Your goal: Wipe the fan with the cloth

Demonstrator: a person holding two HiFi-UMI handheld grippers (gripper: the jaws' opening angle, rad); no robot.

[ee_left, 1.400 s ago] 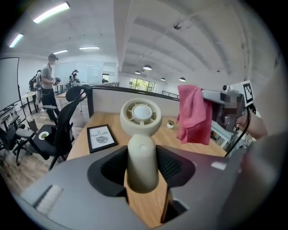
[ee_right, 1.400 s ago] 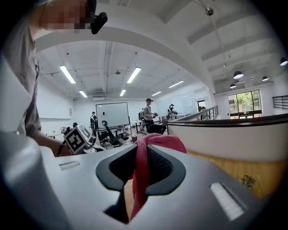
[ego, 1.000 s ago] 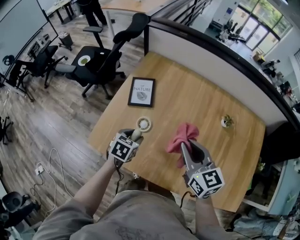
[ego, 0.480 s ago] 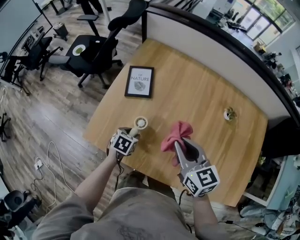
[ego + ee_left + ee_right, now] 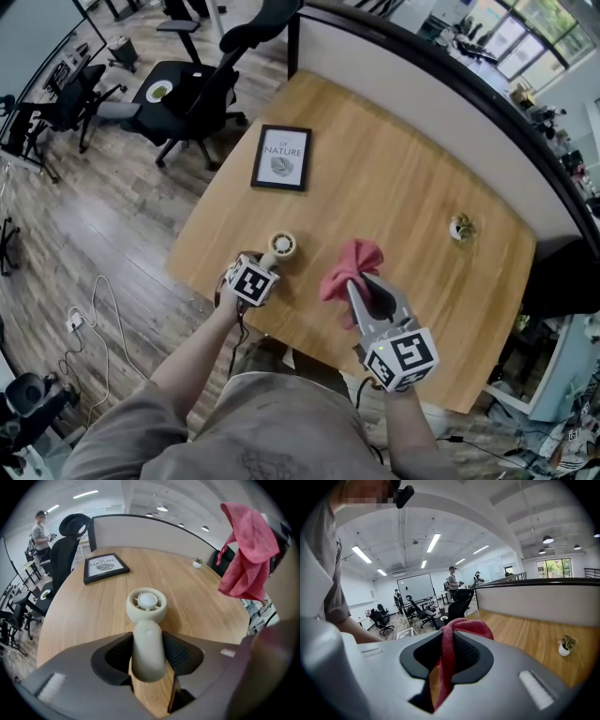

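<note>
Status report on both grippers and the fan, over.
Left gripper clamped on fan handle. Right gripper gripping red cloth, not touching fan. Nothing between them.

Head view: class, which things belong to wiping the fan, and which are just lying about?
For the job: fan, in the left claw; cloth, in the right claw.
Lying about: framed picture; potted plant; office chair.

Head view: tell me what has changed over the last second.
The left gripper lowered the fan toward the table, away from the framed picture; the right gripper sank slightly with the cloth. Both grips, the picture and the small plant stayed.
</note>
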